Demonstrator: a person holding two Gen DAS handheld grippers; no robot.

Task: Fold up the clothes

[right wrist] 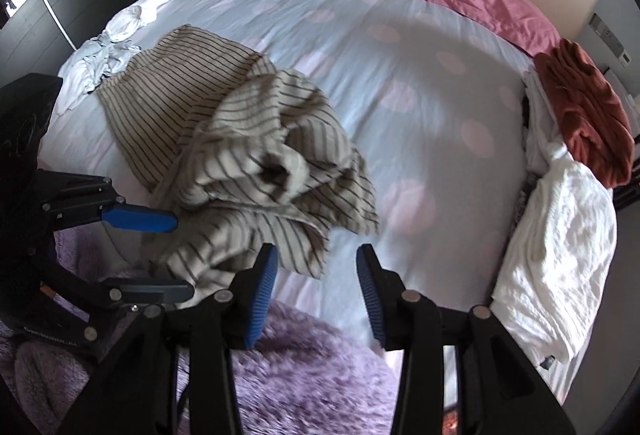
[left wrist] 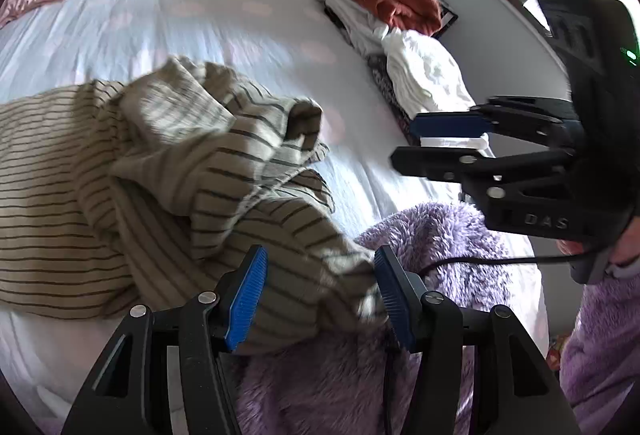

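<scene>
striped top [right wrist: 256, 155] crumpled on bed [right wrist: 440, 83], both tongs open

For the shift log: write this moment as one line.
stage: pre-fold | beige dark-striped knit garment: crumpled on blue spotted bedsheet | left gripper: open over garment hem | right gripper: open, empty

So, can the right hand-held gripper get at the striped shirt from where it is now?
Probably yes. The right hand-held gripper is open, and the crumpled striped shirt lies on the bed just ahead of it, to its left. Nothing lies between them; the left hand-held gripper is off to the side.
</scene>
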